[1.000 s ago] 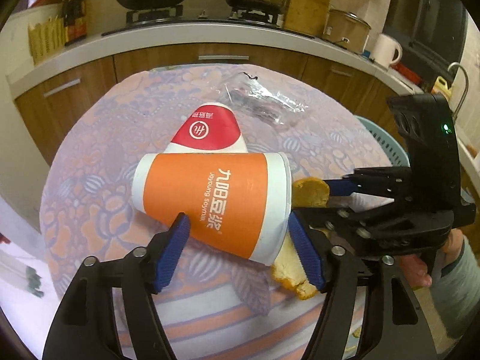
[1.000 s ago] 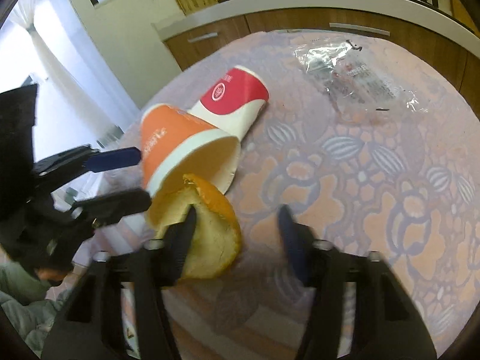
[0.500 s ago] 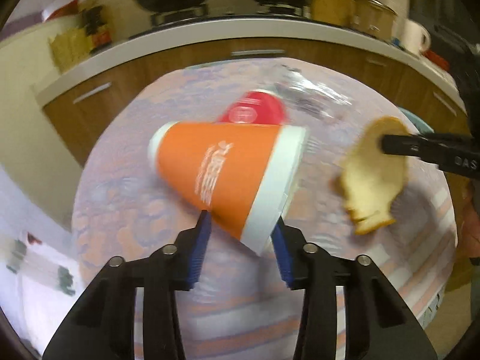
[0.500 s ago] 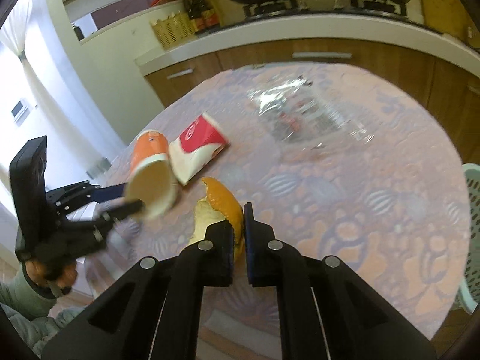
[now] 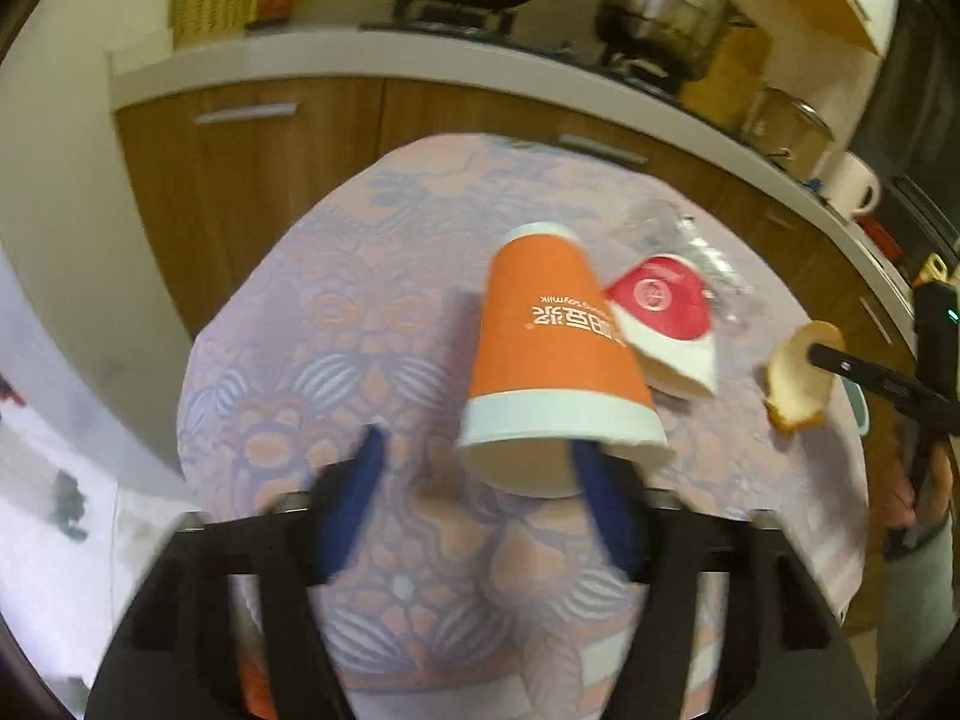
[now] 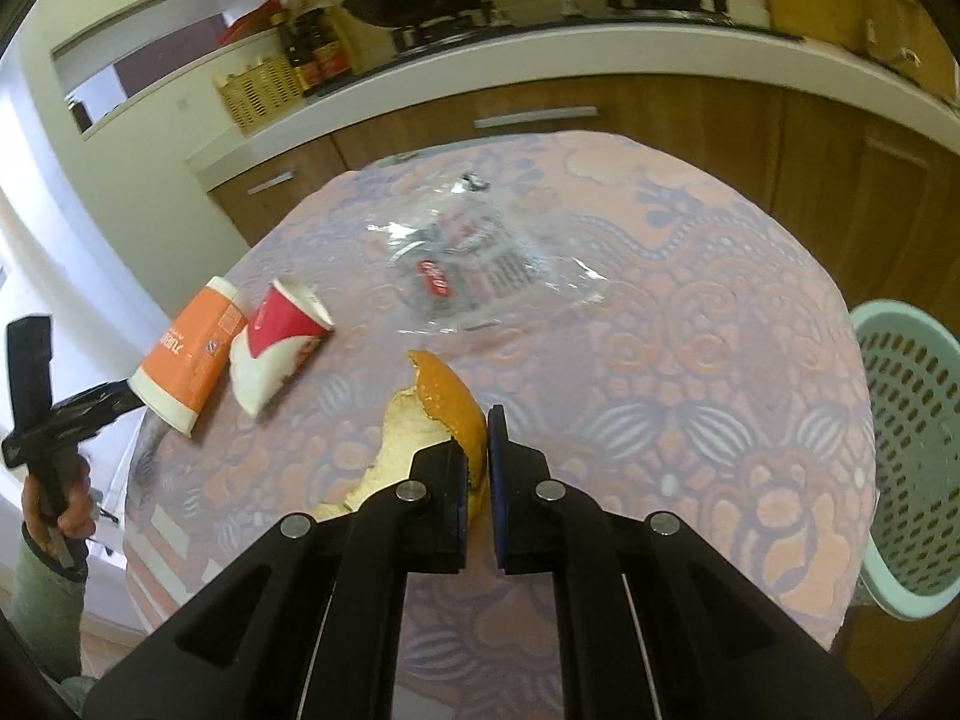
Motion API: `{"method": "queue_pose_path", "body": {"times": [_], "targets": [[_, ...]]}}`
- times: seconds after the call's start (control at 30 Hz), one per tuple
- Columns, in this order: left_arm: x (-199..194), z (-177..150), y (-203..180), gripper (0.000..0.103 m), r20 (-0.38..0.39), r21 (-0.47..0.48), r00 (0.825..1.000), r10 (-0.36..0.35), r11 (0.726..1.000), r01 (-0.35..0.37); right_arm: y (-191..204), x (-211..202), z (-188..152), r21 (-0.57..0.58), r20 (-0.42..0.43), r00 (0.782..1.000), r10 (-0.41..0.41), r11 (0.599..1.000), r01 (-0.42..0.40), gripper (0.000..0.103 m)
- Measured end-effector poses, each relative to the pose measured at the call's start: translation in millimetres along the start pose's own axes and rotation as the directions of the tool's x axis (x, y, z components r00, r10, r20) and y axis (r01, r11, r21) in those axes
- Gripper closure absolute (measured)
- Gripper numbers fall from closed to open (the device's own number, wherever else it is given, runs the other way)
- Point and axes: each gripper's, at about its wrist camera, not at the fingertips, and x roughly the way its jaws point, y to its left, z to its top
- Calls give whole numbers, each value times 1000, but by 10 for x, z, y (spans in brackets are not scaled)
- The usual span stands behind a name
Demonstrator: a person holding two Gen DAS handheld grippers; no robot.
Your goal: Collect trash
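Note:
My right gripper [image 6: 478, 441] is shut on an orange peel [image 6: 429, 420] and holds it above the round table [image 6: 690, 312]; the peel also shows at the right of the left wrist view [image 5: 798, 375]. My left gripper [image 5: 480, 468] is open; its right finger touches the rim of an orange paper cup [image 5: 555, 354], which tilts mouth toward me. The cup also shows at the left of the right wrist view [image 6: 186, 360]. A flattened red and white cup [image 5: 666, 321] lies just right of it [image 6: 279, 348]. A clear plastic wrapper [image 6: 474, 264] lies further back.
A pale green perforated basket [image 6: 906, 438] stands beside the table's right edge. Wooden kitchen cabinets [image 5: 288, 168] and a white counter with pans curve behind the table. White floor [image 5: 54, 516] lies to the left.
My left gripper has opened; the orange cup has swung mouth-down against its right finger. My right gripper stays shut on the peel and has lifted it rightward.

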Motion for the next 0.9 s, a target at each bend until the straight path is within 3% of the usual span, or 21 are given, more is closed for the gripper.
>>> {"method": "queue_pose_path", "body": {"times": [0.03, 0.3, 0.63, 0.8, 0.9], "targets": [[-15, -11, -20, 22, 3, 2, 1000, -16, 1000, 16, -28, -4, -10, 4, -3, 1000, -5, 1000, 5, 98], [234, 151, -140, 18, -52, -123, 990, -134, 984, 127, -20, -80, -137, -10, 1, 1000, -8, 1000, 8, 98], [139, -24, -257, 19, -86, -27, 976, -198, 980, 196, -60, -52, -168, -2, -4, 1000, -10, 1000, 10, 98], [370, 146, -199, 19, -65, -180, 973, -222, 962, 207, -24, -41, -152, 1, 1, 1000, -1, 1000, 1, 98], [568, 185, -166, 21, -90, -255, 965, -245, 943, 215, -26, -22, -169, -2, -1, 1000, -14, 1000, 14, 98]]}}
